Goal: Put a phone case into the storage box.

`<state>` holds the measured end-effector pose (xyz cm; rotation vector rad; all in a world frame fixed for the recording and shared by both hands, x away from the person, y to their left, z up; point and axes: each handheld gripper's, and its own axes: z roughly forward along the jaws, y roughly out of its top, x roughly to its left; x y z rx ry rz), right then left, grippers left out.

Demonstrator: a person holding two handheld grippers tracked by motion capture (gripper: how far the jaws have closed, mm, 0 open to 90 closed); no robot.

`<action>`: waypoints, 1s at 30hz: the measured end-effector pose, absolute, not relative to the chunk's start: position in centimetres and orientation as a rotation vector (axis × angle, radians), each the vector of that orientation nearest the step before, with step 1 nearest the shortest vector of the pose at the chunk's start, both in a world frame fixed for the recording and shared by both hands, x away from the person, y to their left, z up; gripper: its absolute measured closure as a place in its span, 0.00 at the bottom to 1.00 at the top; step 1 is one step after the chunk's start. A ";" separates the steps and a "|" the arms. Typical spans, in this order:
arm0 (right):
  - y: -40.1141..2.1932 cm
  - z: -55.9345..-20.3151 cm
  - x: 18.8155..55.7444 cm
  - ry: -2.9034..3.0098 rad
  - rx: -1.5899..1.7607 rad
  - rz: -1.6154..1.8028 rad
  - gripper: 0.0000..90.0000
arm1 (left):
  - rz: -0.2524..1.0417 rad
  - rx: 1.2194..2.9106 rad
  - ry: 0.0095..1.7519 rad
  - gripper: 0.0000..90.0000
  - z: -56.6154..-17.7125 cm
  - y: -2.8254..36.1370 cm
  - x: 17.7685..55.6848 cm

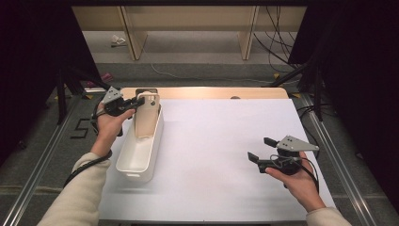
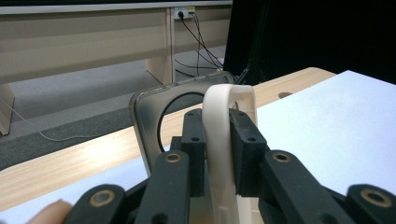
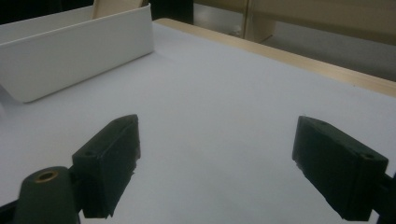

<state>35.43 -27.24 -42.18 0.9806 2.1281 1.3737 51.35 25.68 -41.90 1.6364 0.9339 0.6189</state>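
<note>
A cream flat board with a loop handle (image 1: 148, 120) stands upright and slightly tilted in the far end of a long white bin (image 1: 155, 143). My left gripper (image 1: 140, 101) comes in from the left at the board's top. In the left gripper view both black pads press on the cream handle (image 2: 219, 154), one on each side, so the left gripper (image 2: 218, 126) is shut on it. My right gripper (image 1: 260, 148) hovers over the white table sheet at the right, jaws wide apart. Nothing lies between its fingers (image 3: 217, 154). The bin (image 3: 79, 51) lies far off to its left.
A dark-rimmed plate with a ring on it (image 2: 154, 112) stands just behind the board at the table's back edge. The white sheet (image 1: 226, 136) covers the table, leaving a wooden strip (image 1: 211, 92) along the back. Cables lie on the floor beyond.
</note>
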 end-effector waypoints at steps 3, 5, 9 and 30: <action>-27.2 -42.2 35.4 2.131 0.981 1.369 0.18 | 0.620 1.643 0.937 0.85 -41.9 25.8 51.4; -27.2 -42.2 35.4 2.132 0.981 1.369 0.18 | 0.626 1.651 0.938 0.85 -41.9 25.9 51.5; -27.2 -42.2 35.4 2.132 0.981 1.369 0.18 | 0.638 1.666 0.941 0.84 -41.8 25.9 51.6; -27.2 -42.2 35.4 2.137 0.978 1.368 0.18 | 0.769 1.711 1.016 0.59 -41.3 26.2 51.6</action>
